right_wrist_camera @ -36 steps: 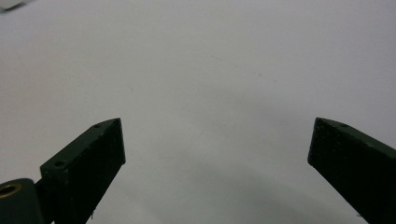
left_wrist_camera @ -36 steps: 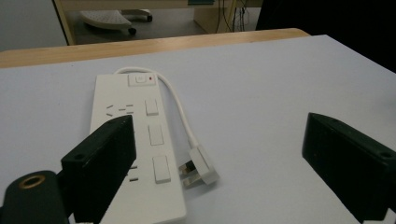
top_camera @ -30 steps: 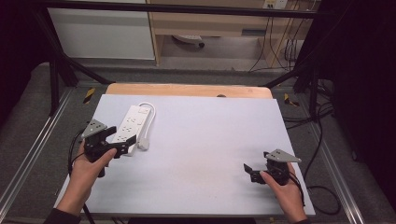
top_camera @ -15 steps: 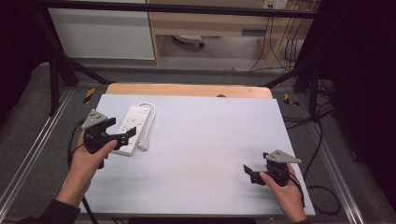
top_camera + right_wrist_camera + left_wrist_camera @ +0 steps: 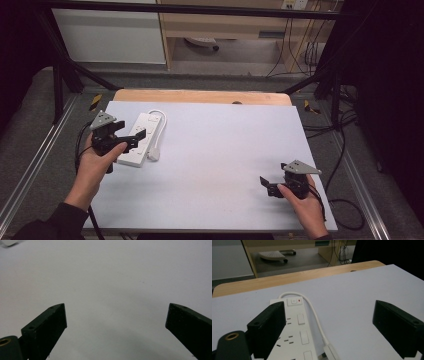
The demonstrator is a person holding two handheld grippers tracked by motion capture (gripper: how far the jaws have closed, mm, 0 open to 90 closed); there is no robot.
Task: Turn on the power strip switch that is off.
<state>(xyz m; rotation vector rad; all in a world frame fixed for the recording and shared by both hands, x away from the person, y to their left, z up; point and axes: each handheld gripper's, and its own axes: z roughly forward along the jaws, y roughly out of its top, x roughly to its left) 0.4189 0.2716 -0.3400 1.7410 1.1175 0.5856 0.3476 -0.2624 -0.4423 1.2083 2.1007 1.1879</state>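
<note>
A white power strip [image 5: 143, 135] lies at the table's left, its cable looping round the far end to a plug [image 5: 153, 155] beside it. My left gripper [image 5: 135, 141] hovers open just above the strip's near half. In the left gripper view the strip [image 5: 298, 336] runs between the wide-apart jaws, nearer the left one; its switch [image 5: 293, 301] with a red light is at the far end and the plug [image 5: 331, 353] lies at the bottom. My right gripper [image 5: 267, 186] stands open low over the bare white surface at the near right, with nothing between its fingers [image 5: 45, 332].
The white table sheet [image 5: 225, 145] ends at a wooden strip [image 5: 200, 96] along the far side. Metal rails and black frame legs flank the table. Cables [image 5: 345, 205] trail on the floor at the right. A white scrap [image 5: 8, 242] shows far off in the right gripper view.
My left gripper has moved away from me and slightly right, from the strip's near end to above it. The right gripper has stayed put.
</note>
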